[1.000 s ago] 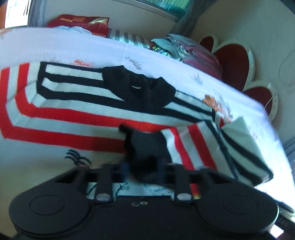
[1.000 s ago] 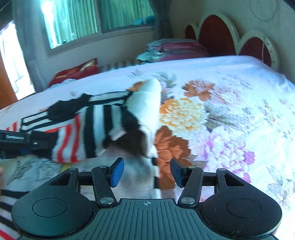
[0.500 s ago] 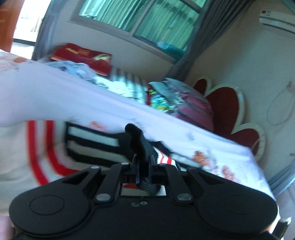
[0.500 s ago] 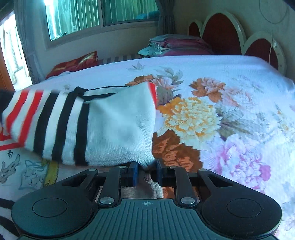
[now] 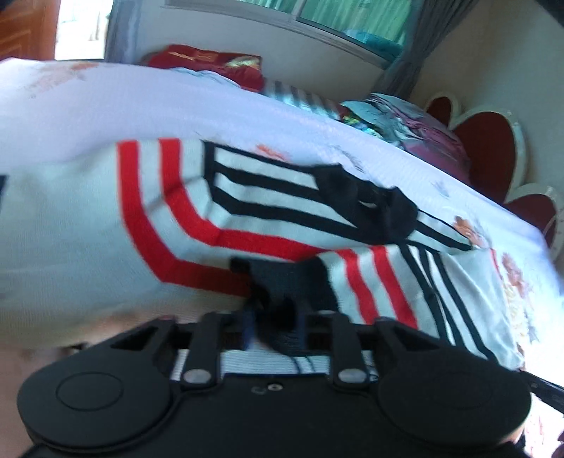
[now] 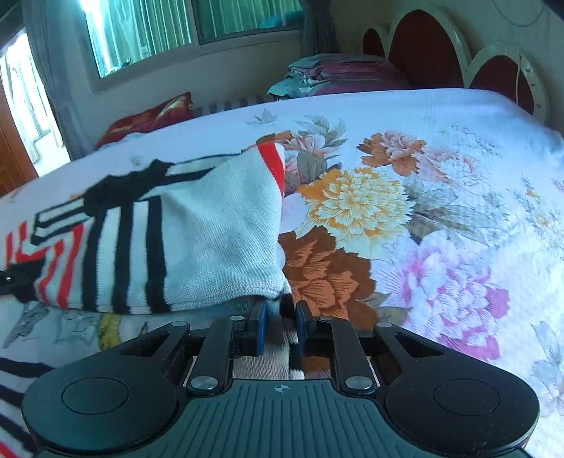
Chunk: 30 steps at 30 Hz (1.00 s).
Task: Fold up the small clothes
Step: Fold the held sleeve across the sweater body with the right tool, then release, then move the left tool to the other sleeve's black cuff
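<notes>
From the left wrist view, a bed point(image 5: 105, 105) covered by a white floral sheet fills the frame, and on it lies a striped sweater point(image 5: 218, 197), white knit with red and black bands and a black collar, spread flat with one sleeve folded across its lower part. The left gripper point(image 5: 273, 322) sits low over the sweater's near edge; its jaws have just been opening and stand a little apart, with the sleeve's black cuff point(image 5: 285, 282) between them, though blur hides whether the pads press on it. Behind the bed are a red cushion point(image 5: 211, 67), a pile of folded bedding point(image 5: 405, 123), a red scalloped headboard point(image 5: 486, 148) and a window with grey curtains point(image 5: 405, 45). From the right wrist view, the sheet shows large orange, brown and pink flowers point(image 6: 352, 204) to the right of the sweater point(image 6: 218, 225), which lies at left, its white folded part raised toward the camera. The right gripper point(image 6: 280, 326) has just been closing, and its blue pads point(image 6: 261, 327) stand narrow, pinching a corner of the white knit. The window point(image 6: 183, 28) and headboard point(image 6: 430, 49) line the far wall.
</notes>
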Tool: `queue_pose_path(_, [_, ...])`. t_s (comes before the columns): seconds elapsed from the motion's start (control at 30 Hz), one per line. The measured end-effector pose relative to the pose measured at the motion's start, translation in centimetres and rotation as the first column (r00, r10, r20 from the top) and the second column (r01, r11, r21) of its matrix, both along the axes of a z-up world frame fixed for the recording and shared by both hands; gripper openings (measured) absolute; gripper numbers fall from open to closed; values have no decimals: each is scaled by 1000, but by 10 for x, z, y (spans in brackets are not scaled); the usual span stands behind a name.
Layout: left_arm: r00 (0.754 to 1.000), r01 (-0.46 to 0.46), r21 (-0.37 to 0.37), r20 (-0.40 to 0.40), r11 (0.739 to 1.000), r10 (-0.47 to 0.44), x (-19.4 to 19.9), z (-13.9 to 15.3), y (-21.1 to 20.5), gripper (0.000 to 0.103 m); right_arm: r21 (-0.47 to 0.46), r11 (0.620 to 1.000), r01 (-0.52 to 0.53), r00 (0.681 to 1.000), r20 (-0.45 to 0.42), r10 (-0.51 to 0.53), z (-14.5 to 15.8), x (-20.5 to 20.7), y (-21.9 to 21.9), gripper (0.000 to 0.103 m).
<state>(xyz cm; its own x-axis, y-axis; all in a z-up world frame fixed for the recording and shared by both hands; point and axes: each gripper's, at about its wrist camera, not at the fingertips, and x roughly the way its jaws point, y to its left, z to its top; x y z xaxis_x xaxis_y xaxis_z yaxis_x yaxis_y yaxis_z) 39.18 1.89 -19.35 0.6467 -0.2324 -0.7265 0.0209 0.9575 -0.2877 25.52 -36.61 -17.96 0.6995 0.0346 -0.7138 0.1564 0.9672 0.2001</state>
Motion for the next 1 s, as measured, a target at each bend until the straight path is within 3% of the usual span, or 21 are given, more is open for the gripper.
queue_pose_path(0.1, [996, -64, 41, 62, 997, 61, -13, 16, 7, 55, 43, 999, 19, 1000, 24, -21, 11, -10, -9, 18])
queue_pose_path(0.17, [992, -64, 40, 113, 997, 59, -17, 27, 6, 56, 51, 998, 25, 999, 41, -27, 18, -7, -14, 19])
queue_pose_path(0.27, [993, 26, 29, 118, 999, -29, -15, 33, -12, 56, 41, 999, 26, 998, 57, -29, 22, 12, -18, 25])
queue_pose_path(0.33, [990, 80, 23, 110, 997, -82, -12, 31, -27, 56, 55, 998, 18, 998, 58, -21, 21, 29, -20, 43])
queue_pose_path(0.37, [989, 102, 27, 107, 994, -105, -11, 29, -35, 56, 58, 998, 14, 998, 60, -18, 20, 37, -20, 45])
queue_pose_path(0.57, [989, 131, 68, 60, 989, -136, 3, -2, -64, 56, 86, 996, -5, 999, 38, 2, 8, 92, -23, 46])
queue_pose_path(0.77, [987, 143, 108, 59, 984, -150, 1, -17, -60, 56, 164, 986, 23, 1000, 5, -24, -9, 146, -38, 46])
queue_pose_path(0.83, [987, 145, 108, 54, 984, -152, 1, -16, -60, 56, 174, 984, 29, 1000, 3, -30, -12, 159, -41, 42])
queue_pose_path(0.87, [987, 145, 105, 54, 984, -151, 2, -16, -60, 56, 172, 985, 27, 1000, 10, -29, -12, 164, -42, 32])
queue_pose_path(0.9, [986, 147, 108, 56, 983, -154, 2, -16, -60, 56, 155, 988, 28, 1000, 9, -30, -12, 168, -42, 12])
queue_pose_path(1.0, [984, 160, 122, 63, 980, -168, 2, -17, -61, 56, 65, 998, 28, 999, 18, -29, -14, 167, -38, 11])
